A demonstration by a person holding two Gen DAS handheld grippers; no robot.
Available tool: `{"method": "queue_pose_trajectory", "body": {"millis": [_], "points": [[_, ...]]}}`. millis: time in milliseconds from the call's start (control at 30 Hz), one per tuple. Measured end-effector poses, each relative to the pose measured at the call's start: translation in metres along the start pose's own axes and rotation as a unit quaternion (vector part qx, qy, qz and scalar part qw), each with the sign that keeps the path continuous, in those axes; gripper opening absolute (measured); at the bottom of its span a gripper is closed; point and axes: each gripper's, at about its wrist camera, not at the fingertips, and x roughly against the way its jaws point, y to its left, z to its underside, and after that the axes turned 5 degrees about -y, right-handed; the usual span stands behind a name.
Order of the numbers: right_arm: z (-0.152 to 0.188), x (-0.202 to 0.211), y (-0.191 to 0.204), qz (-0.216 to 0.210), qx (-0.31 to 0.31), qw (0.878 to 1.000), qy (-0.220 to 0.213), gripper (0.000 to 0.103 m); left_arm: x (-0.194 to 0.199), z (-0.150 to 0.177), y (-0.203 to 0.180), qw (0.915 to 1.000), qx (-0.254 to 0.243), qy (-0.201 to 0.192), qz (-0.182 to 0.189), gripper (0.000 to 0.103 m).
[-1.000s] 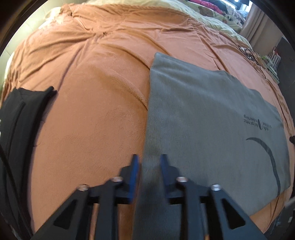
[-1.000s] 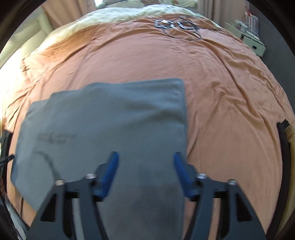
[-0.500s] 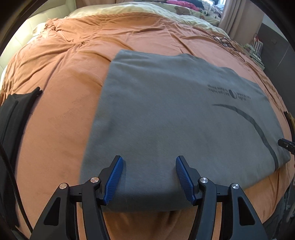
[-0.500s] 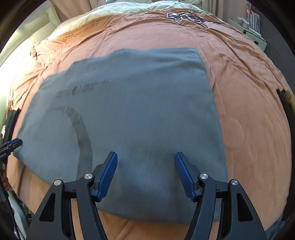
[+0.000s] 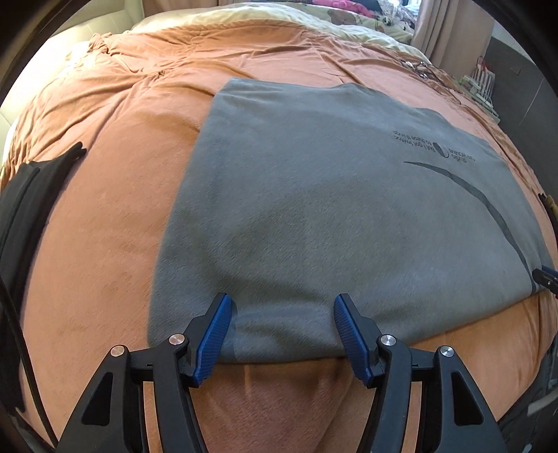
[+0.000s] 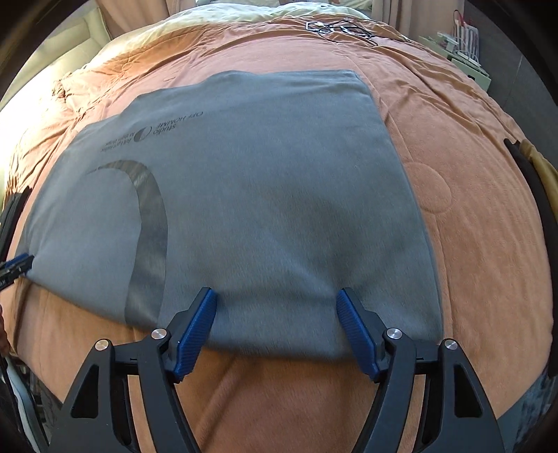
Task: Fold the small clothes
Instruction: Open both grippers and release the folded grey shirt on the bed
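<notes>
A grey folded garment (image 5: 331, 209) with dark print lies flat on the orange bedspread (image 5: 104, 226). My left gripper (image 5: 282, 299) hovers open over its near edge toward the left side, and the pads do not press the cloth. Seen from the right wrist, the same garment (image 6: 261, 191) fills the middle. My right gripper (image 6: 276, 292) sits over the near edge toward the right corner. Its jaws are opening, with cloth below them but not pinched. Each gripper's blue tip shows at the other view's edge: the right gripper's tip (image 5: 545, 277), the left gripper's tip (image 6: 15, 265).
A black garment (image 5: 24, 209) lies on the bedspread's left side. A black and yellow item (image 6: 533, 181) lies at the right edge. Cables (image 6: 338, 28) rest at the far end of the bed. A shelf with clutter (image 5: 483, 80) stands beyond the bed on the right.
Both grippers have drawn back to the garment's near edge. The left jaws have widened a good deal, and the right jaws a little. The garment now lies flat.
</notes>
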Motion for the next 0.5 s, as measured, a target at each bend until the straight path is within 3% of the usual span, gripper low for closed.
{"method": "queue_pose_trajectory", "body": {"millis": [167, 400, 500], "points": [[-0.003, 0.023, 0.004, -0.006, -0.004, 1.0, -0.01, 0.07, 0.014, 0.001, 0.009, 1.0, 0.0, -0.003, -0.006, 0.062], [-0.015, 0.039, 0.06, -0.036, 0.042, 0.998, -0.035, 0.07, 0.035, 0.003, 0.036, 0.999, 0.037, -0.024, 0.001, 0.058], [-0.016, 0.035, 0.084, -0.058, 0.05, 0.997, -0.031, 0.06, 0.037, 0.008, 0.047, 0.9981, 0.057, -0.024, 0.009, 0.055]]}}
